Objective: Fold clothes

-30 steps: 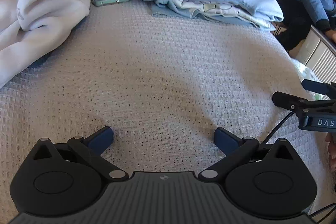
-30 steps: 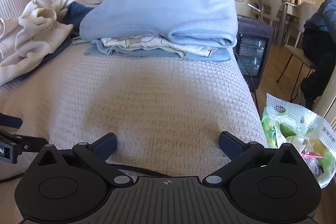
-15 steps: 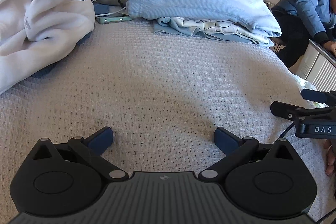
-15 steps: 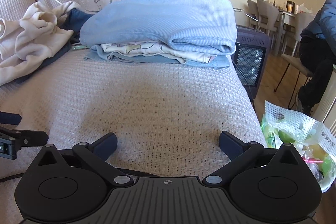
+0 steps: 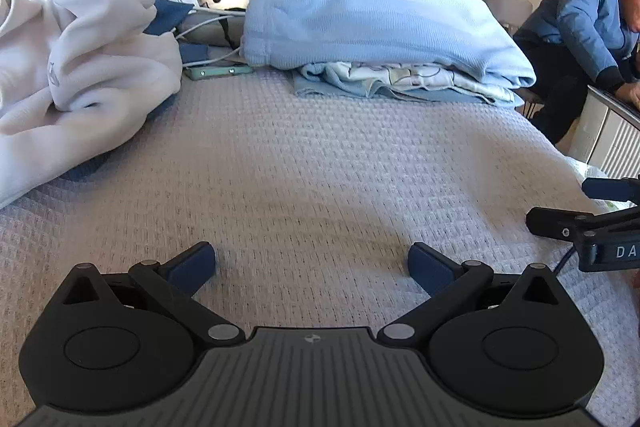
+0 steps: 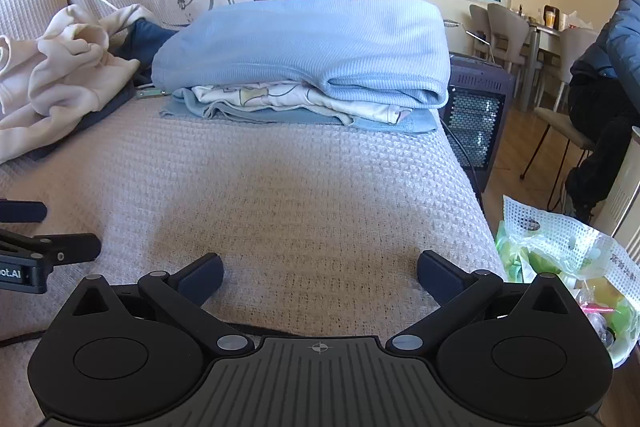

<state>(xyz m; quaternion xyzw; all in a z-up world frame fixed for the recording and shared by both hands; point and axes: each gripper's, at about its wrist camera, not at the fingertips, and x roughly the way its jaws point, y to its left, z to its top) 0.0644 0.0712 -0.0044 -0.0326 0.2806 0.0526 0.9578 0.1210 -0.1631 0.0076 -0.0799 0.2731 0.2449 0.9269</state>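
Note:
A crumpled white hoodie (image 5: 76,67) (image 6: 60,75) lies unfolded at the left of the sofa, partly over a dark blue garment (image 6: 146,39). At the far end sits a folded stack: a light blue knit (image 5: 360,23) (image 6: 308,47) on a printed cloth (image 6: 296,99) and a blue one. My left gripper (image 5: 312,263) hovers open just above the bare seat cover, holding nothing. My right gripper (image 6: 320,273) is open too, empty, near the sofa's right edge. Each gripper shows at the edge of the other's view.
The seat is covered by a grey waffle-weave throw (image 5: 320,167). A phone (image 5: 218,71) and white cables lie by the hoodie. A space heater (image 6: 476,119) stands beyond the sofa's end, a bag of fruit (image 6: 568,267) on the floor at right. A person in blue (image 5: 580,31) bends at right.
Both cameras have tilted up and dropped lower toward the seat, so more of the room shows. Both grippers stay open and empty; the clothes have not moved.

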